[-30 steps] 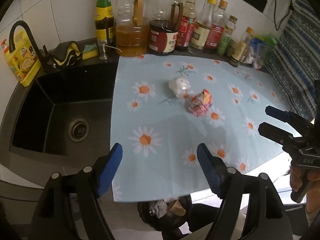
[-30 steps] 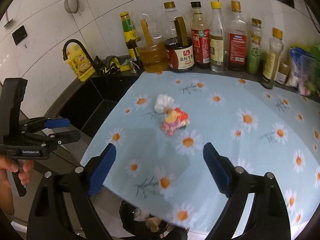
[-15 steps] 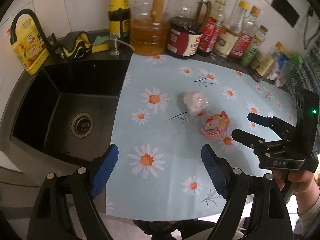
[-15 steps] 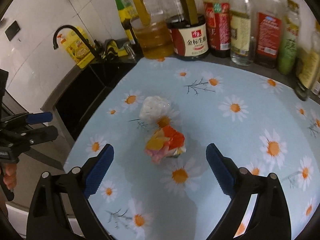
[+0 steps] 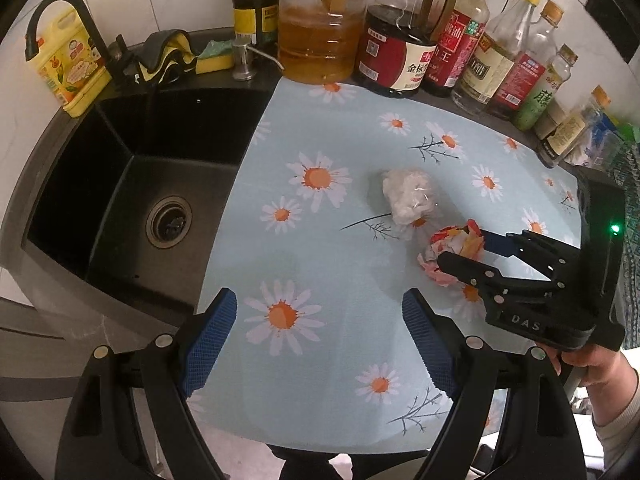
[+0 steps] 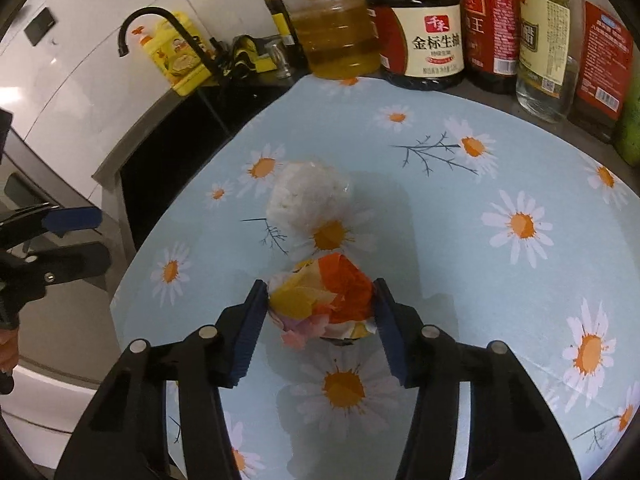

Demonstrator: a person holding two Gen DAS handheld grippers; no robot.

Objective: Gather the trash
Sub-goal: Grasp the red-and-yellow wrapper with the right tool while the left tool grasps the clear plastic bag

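Observation:
A crumpled colourful wrapper ball (image 6: 320, 296) lies on the daisy-print mat (image 6: 460, 248). My right gripper (image 6: 320, 308) is shut on it, one pad at each side; this also shows in the left wrist view, where the right gripper (image 5: 460, 246) clasps the wrapper ball (image 5: 444, 242). A crumpled white plastic ball (image 6: 308, 196) lies just beyond it, also seen in the left wrist view (image 5: 408, 196). My left gripper (image 5: 320, 332) is open and empty, above the mat's near edge.
A black sink (image 5: 132, 184) with a black faucet (image 5: 68, 12) lies left of the mat. Several sauce and oil bottles (image 5: 396, 52) line the back wall. A yellow detergent bottle (image 5: 72, 68) and a sponge (image 5: 214, 60) sit behind the sink.
My right gripper has moved forward over the mat and closed on the colourful wrapper ball. My left gripper has moved forward and stays open.

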